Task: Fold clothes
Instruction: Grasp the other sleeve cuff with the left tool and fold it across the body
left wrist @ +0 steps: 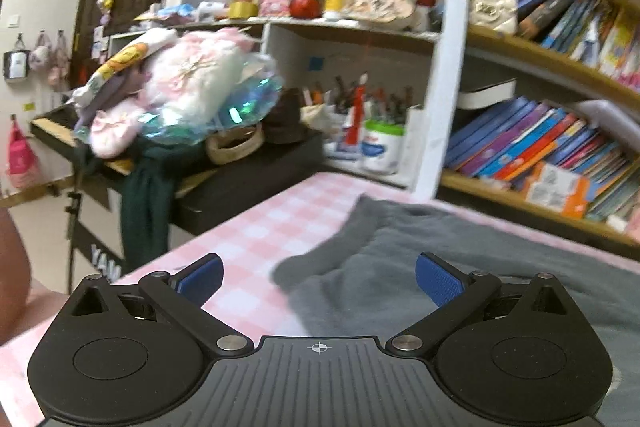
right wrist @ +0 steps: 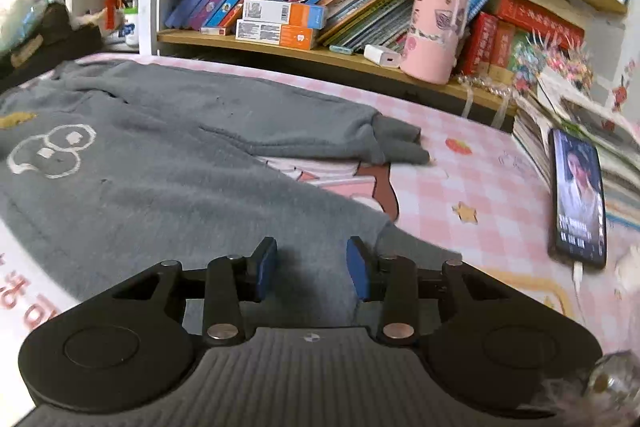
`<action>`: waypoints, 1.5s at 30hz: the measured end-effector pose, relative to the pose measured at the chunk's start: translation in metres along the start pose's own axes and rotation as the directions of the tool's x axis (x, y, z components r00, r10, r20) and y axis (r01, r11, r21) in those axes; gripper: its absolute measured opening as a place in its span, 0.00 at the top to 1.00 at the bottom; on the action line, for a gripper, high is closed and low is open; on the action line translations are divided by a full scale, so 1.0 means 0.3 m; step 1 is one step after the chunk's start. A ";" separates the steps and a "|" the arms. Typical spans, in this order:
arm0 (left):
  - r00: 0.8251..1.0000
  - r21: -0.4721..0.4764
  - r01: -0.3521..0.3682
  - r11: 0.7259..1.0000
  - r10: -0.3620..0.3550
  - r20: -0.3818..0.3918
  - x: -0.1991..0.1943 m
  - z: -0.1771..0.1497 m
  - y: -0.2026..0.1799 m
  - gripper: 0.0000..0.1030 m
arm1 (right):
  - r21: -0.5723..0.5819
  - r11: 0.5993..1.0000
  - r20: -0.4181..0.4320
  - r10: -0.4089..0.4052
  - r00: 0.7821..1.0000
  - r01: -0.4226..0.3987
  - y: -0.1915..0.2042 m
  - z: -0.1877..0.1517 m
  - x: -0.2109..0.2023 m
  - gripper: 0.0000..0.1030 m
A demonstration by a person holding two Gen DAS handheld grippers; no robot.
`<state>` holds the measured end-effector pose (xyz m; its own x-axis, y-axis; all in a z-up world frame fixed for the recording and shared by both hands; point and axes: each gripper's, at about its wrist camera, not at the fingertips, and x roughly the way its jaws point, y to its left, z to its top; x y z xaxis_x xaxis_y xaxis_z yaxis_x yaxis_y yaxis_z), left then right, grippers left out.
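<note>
A: Grey sweatshirt [right wrist: 168, 163] lies spread flat on the checked tablecloth [right wrist: 480, 187], sleeves out, no fold visible.
B: Left gripper [left wrist: 319, 279] and right gripper [right wrist: 311, 267] both gape, holding nothing.

1. Grey sweatshirt [right wrist: 168, 163], white outlined cartoon print on the chest, small mustard patch beside it.
2. Pink-and-white checked tablecloth [right wrist: 472, 183], scattered yellow star and red-orange motifs, brown and pink cartoon figure near the middle.
3. Blue pads on black left gripper [left wrist: 319, 279]; same blue on black for right gripper [right wrist: 311, 267].
4. Pale pink cup [right wrist: 434, 35] with printed cartoon stickers, at the far edge.
5. Black phone [right wrist: 579, 199], lit screen, near the right edge.
6. White-and-orange boxes [right wrist: 280, 23] on the wooden shelf.
</note>
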<state>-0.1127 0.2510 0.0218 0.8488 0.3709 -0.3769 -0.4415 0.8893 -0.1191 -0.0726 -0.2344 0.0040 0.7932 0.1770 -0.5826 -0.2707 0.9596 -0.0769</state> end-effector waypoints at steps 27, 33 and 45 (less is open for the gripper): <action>0.984 -0.144 -0.001 0.990 -0.025 -0.177 0.113 -0.026 0.156 0.83 | 0.115 0.993 -0.007 0.024 1.000 -0.023 -0.054 -0.052 -0.076 0.54; 0.983 -0.142 -0.011 0.990 -0.016 -0.184 0.070 -0.042 0.191 0.83 | 0.054 0.998 -0.027 0.022 0.999 -0.020 -0.011 -0.038 -0.036 0.54; 0.978 -0.135 0.026 0.990 -0.053 -0.200 0.064 -0.054 0.177 0.82 | 0.058 0.996 -0.025 -0.060 0.998 0.061 -0.072 -0.001 0.045 0.51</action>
<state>-0.1245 0.3012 -0.0065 0.7956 0.2627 -0.5458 -0.4548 0.8542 -0.2518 -0.0562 -0.2529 -0.0024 0.7940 0.1135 -0.5972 -0.1893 0.9797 -0.0656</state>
